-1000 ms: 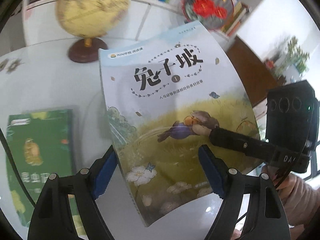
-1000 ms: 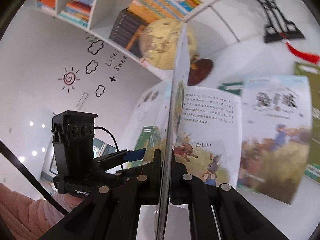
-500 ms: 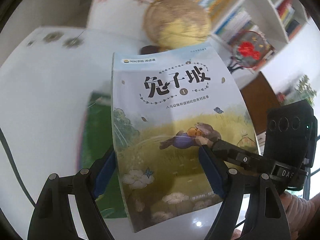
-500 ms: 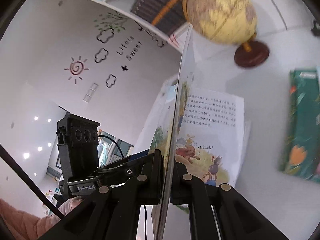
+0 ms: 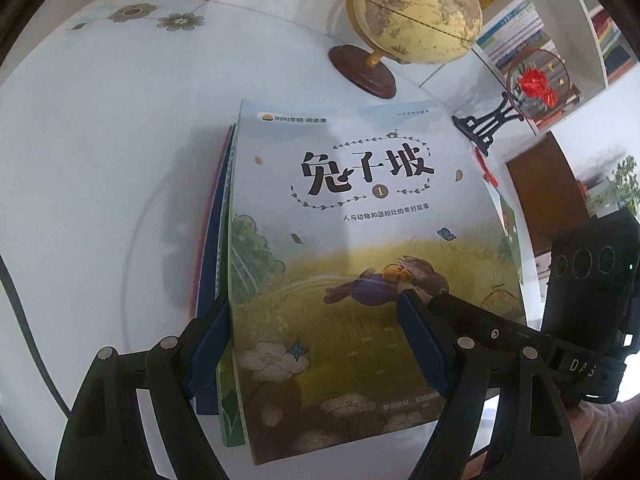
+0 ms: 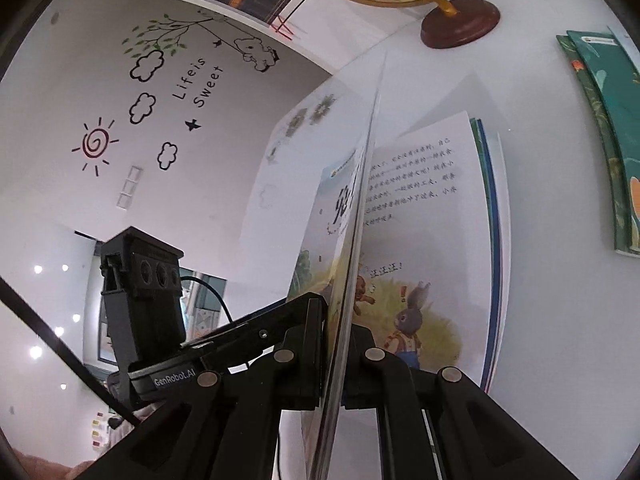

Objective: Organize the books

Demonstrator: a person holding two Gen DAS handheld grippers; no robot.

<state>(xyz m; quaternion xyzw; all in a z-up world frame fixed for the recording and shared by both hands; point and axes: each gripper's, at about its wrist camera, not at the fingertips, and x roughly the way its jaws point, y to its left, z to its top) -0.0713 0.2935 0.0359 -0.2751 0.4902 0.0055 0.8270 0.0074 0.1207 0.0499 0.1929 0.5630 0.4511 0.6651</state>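
Left wrist view: a rabbit picture book [image 5: 360, 248] hangs over a stack of books [image 5: 214, 240] on the white table [image 5: 88, 184].
Left gripper [image 5: 316, 344]: jaws spread wide, one blue pad [image 5: 208, 340] at the book's spine edge, the other over the cover; whether they press on it I cannot tell.
Right gripper [image 6: 336, 356]: clenched on the book's front cover at its open edge, seen edge-on in the right wrist view [image 6: 360, 216].
Stack: green, blue and red edges show beside the spine.
Other books: a teal pair [image 6: 608, 136] lies apart.
Globe [image 5: 416, 12]: stands beyond the book.
Fan ornament [image 5: 536, 84]: right, on a black stand.
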